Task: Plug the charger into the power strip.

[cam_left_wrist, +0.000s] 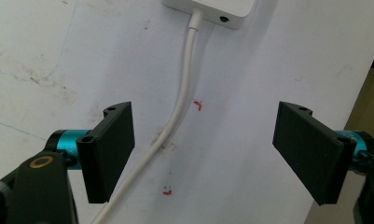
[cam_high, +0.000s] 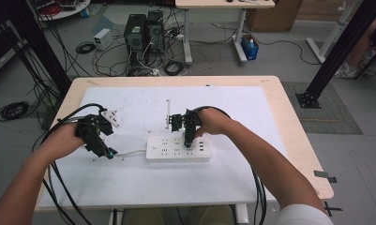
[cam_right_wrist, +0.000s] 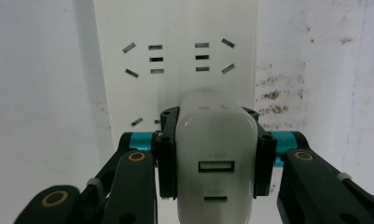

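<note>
The right gripper (cam_right_wrist: 216,158) is clamped on a glossy white charger (cam_right_wrist: 216,163), a rounded block with two ports, held over the flat white power strip (cam_high: 177,148) lying on the worktop (cam_high: 129,183). Left of the strip, the left gripper (cam_left_wrist: 203,154) stands open and empty, straddling the strip's smooth white cord (cam_left_wrist: 182,100).

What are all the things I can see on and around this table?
power strip: one, white, middle of the table.
strip's cable: one, white, runs off its left end.
charger: one, white, in the right gripper over the strip.
mat: one, white, covers the tabletop.
table: one, light wood.
computer towers: two, black, floor beyond the table.
left gripper: black, jaws open either side of the cable.
right gripper: black, clamped on the charger.
</note>
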A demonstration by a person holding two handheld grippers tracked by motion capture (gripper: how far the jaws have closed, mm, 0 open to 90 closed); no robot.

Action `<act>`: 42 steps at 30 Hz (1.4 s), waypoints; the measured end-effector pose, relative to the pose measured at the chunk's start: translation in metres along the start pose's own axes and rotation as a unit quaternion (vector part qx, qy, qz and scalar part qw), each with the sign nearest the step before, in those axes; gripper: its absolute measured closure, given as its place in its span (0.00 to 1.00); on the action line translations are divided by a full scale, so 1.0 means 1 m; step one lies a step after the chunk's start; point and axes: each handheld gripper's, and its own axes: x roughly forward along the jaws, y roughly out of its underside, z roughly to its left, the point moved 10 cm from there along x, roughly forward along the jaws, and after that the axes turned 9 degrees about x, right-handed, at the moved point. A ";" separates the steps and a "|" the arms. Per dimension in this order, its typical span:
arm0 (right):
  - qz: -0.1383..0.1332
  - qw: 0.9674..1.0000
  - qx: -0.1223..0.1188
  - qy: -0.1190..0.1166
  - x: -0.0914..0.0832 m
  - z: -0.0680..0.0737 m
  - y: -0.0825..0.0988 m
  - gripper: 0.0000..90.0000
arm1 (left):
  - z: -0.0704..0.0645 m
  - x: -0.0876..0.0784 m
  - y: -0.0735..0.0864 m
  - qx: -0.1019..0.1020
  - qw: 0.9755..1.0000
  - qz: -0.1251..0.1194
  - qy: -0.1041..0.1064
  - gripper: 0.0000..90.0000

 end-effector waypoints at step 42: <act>-0.040 0.999 -0.001 -0.017 0.009 0.000 0.002 0.66 | 0.004 0.000 0.002 -0.009 1.000 -0.001 0.003 0.23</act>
